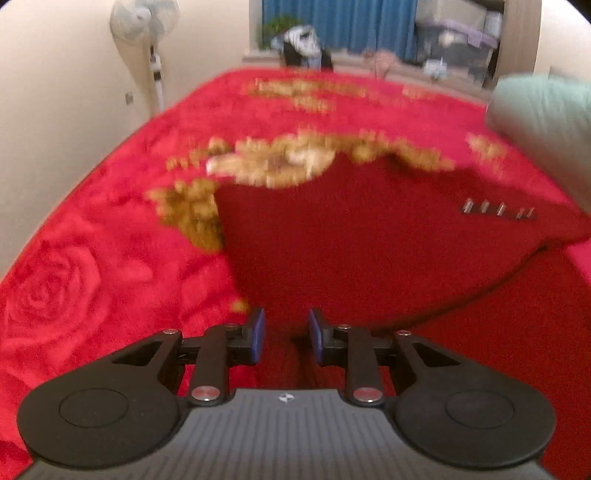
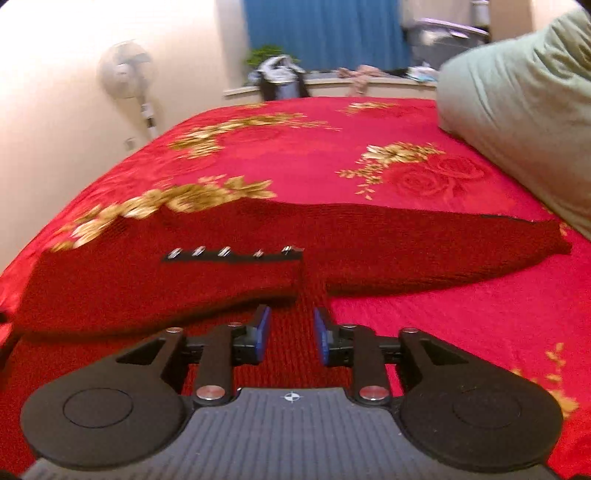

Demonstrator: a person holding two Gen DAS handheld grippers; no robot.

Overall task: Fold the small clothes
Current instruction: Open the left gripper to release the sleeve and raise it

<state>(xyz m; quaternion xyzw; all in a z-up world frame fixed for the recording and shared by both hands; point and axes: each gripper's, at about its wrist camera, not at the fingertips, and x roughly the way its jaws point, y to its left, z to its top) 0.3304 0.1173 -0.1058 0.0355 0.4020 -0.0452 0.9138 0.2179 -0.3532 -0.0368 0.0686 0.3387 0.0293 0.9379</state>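
garment: dark red knit sweater lies flat on the bed, spread ahead of both claws; part of it runs under and between the right claw's pads
button strip: black band with five metal buttons just ahead and left of the right claw; in the left wrist view the same strip sits ahead and to the right
sleeve: one sleeve stretches away to the right of the right claw, flat on the blanket
left claw: partly open, blue pads apart, nothing pinched; knit fabric below the gap; view is blurred
right claw: partly open, pads apart over the sweater's near edge, not pressing on it
bed cover: red blanket with gold flower print, under everything
pillow: pale green pillow far right of the right claw
background: standing fan far left by the wall, blue curtain beyond the bed's far end
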